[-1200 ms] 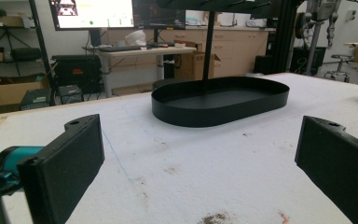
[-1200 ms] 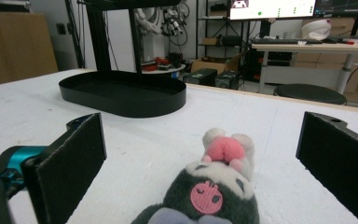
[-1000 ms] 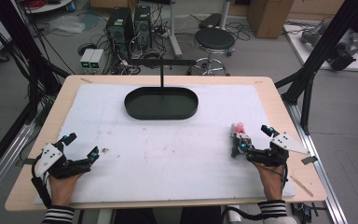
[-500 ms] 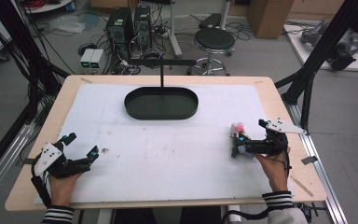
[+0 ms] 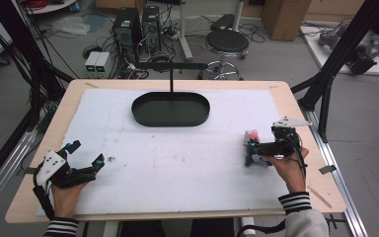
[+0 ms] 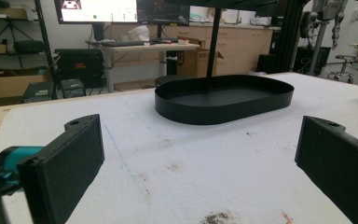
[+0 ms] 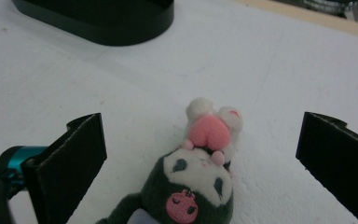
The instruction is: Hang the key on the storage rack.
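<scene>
1. The plush toy (image 7: 198, 177) lies on the white mat (image 5: 177, 163) between the wide-open jaws of the right gripper (image 7: 200, 158), untouched.
2. Its pink badge carries no readable writing, and its lower body is cut off.
3. The left gripper (image 6: 196, 163) gapes empty; the monitor (image 6: 98, 9) text is probably too blurred to read.

We see a wooden table (image 5: 296, 98) covered by a white mat (image 5: 177, 163). On the mat stands a black oval tray (image 5: 170, 109); a small plush toy (image 5: 251, 138) lies well to the tray's near right, and a dark speck (image 5: 111, 159) to its near left.
</scene>
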Demonstrator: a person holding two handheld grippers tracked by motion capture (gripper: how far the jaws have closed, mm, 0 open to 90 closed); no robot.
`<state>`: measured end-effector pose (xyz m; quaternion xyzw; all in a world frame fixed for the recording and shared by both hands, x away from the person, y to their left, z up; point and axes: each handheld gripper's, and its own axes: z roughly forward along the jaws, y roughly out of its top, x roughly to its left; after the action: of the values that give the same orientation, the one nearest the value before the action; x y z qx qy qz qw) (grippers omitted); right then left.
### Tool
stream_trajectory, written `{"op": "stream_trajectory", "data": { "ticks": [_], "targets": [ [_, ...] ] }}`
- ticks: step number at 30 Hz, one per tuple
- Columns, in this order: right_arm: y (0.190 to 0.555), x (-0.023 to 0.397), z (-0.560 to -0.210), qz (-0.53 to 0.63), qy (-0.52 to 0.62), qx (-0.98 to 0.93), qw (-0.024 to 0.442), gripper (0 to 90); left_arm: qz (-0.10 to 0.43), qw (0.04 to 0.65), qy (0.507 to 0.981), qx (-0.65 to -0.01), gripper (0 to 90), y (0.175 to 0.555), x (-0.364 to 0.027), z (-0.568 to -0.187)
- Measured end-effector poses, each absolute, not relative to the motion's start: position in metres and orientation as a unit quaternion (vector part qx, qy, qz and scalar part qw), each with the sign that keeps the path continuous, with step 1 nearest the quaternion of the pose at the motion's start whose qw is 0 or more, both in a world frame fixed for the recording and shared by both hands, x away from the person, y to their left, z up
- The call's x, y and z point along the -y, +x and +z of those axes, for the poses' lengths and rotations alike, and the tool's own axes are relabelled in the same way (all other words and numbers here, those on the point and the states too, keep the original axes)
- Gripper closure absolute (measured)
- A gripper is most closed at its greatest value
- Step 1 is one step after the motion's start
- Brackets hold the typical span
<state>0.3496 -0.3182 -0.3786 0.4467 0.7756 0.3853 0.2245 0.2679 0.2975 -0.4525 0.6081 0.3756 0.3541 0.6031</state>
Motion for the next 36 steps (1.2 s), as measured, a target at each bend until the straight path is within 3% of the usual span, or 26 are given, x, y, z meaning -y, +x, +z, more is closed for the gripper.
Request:
{"op": "stream_trajectory", "data": {
  "ticks": [16, 36],
  "targets": [
    [0.367, 0.306, -0.388, 0.297, 0.472, -0.811, 0.177, 0.5, 0.353, 0.603, 0.609, -0.377, 1.7, 0.268, -0.297, -0.452],
    [0.373, 0.299, -0.400, 0.237, 0.512, -0.811, 0.157, 0.5, 0.354, 0.603, 0.607, -0.378, 1.7, 0.268, -0.297, -0.453]
  ]
}}
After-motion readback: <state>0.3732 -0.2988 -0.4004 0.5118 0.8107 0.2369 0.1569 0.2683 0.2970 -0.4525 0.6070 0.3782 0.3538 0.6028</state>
